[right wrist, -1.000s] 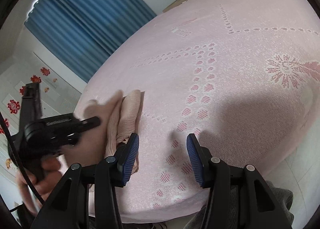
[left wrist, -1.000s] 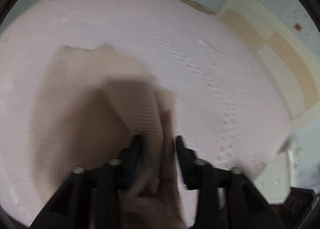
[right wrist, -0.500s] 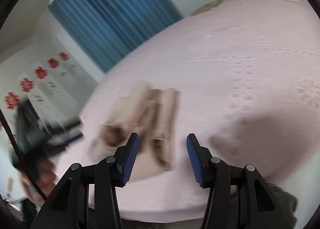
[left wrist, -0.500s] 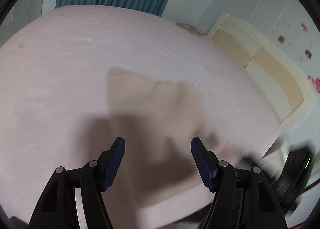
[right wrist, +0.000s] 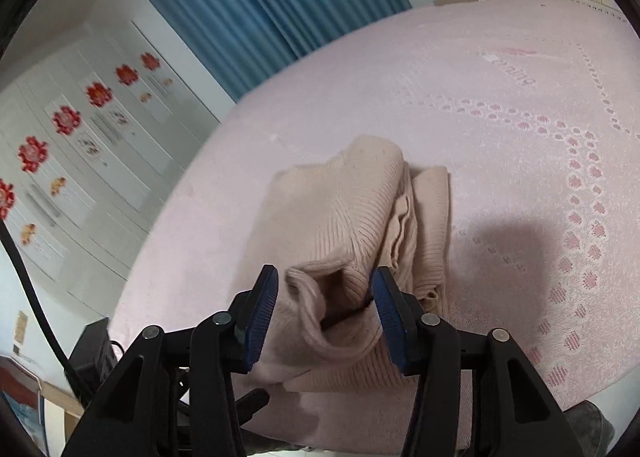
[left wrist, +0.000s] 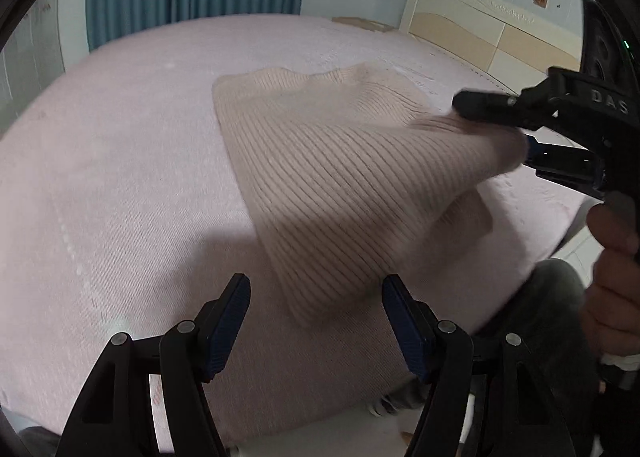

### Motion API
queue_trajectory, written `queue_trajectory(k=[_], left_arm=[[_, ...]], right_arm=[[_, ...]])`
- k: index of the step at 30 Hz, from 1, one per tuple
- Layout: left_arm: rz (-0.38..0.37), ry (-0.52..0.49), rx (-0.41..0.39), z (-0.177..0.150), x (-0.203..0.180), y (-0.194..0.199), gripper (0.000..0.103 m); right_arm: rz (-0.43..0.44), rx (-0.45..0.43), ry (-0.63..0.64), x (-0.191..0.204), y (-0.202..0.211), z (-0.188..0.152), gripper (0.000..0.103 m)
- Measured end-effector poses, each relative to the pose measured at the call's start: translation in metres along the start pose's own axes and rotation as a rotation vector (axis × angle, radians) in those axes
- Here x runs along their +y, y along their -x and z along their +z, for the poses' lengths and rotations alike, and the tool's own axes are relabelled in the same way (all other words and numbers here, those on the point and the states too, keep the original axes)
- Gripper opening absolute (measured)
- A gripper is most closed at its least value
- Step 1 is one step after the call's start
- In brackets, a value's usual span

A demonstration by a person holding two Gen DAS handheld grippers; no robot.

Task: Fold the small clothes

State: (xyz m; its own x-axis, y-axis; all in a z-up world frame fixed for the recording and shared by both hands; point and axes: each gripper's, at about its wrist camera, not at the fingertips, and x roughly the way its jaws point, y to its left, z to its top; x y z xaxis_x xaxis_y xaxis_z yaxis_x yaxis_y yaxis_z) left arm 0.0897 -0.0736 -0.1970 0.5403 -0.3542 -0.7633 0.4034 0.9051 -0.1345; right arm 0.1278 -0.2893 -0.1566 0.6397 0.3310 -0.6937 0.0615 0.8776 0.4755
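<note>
A beige ribbed knit garment [left wrist: 344, 169] lies on the pink bedspread [left wrist: 120, 161], partly folded. My left gripper [left wrist: 316, 313] is open and empty, just short of the garment's near corner. My right gripper [right wrist: 324, 309] has its jaws wide apart around a raised fold of the garment [right wrist: 348, 225]; its blue pads [right wrist: 262, 309] do not press the cloth. In the left wrist view the right gripper [left wrist: 524, 133] sits at the garment's lifted right corner.
A cream headboard [left wrist: 492, 33] stands at the far end of the bed. Blue curtains [right wrist: 256, 1] hang behind it. A white wardrobe with red flower stickers [right wrist: 64, 121] is at the left. The bed's near edge [left wrist: 320, 409] drops off close to me.
My left gripper has let go of the garment and pulled back, jaws open. My right gripper has moved in over the garment, whose right corner is now lifted.
</note>
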Motion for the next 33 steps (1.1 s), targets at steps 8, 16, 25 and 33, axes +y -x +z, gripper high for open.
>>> queue_trajectory(k=[8, 16, 25, 33], left_arm=[[-0.131, 0.103, -0.020, -0.007, 0.017, -0.009, 0.042], [-0.145, 0.107, -0.088, -0.006, 0.022, 0.001, 0.017], [-0.144, 0.111, -0.058, -0.009, 0.026, -0.004, 0.018], [-0.218, 0.213, -0.010, -0.011, 0.044, -0.014, 0.023]], right_arm=[[-0.118, 0.034, 0.062, 0.010, -0.017, -0.002, 0.012], [-0.149, -0.106, 0.068, 0.008, 0.014, -0.007, 0.005], [-0.236, -0.021, -0.008, -0.020, -0.008, -0.035, 0.006], [-0.220, -0.051, 0.075, 0.005, -0.012, 0.002, 0.032]])
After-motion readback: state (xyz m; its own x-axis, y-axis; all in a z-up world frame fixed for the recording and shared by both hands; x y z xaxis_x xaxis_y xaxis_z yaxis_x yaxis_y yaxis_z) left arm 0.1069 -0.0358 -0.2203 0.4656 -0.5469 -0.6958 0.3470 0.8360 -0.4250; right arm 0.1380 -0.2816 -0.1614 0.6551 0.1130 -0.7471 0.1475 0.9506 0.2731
